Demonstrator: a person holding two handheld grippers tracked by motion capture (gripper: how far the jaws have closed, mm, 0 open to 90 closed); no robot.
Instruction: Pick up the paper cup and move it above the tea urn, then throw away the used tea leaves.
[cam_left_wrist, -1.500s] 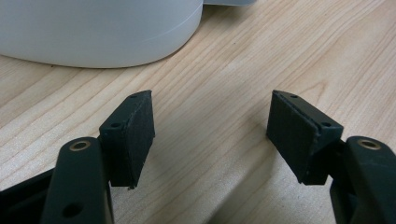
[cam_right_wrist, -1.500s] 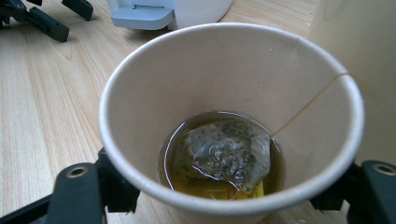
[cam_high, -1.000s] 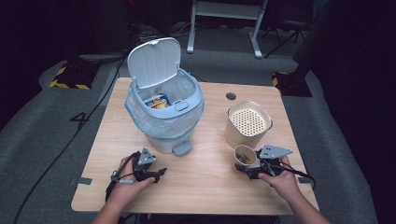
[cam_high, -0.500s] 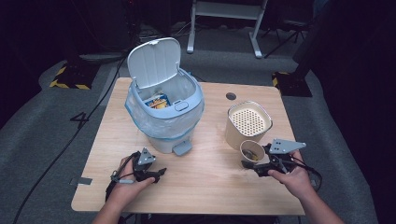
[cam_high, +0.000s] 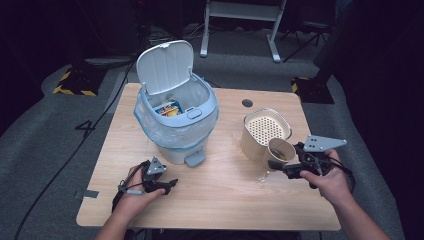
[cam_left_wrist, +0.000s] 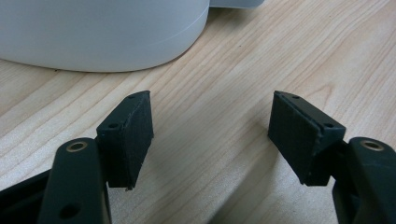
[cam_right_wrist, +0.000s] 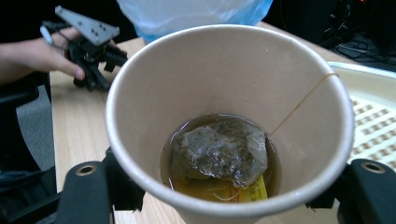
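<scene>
Pale wooden table (cam_high: 225, 195): right gripper (cam_high: 280, 166), at four o'clock, clamps a soft brown paper cup (cam_high: 280, 151) holding tea, best gripped gently mid-wall; left gripper (cam_left_wrist: 210, 126) rests apart, empty.

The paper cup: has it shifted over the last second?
Yes. The paper cup, gripped by the right gripper, has drifted slightly right along the front of the perforated container and now tilts toward it, rather than standing on the table.
</scene>
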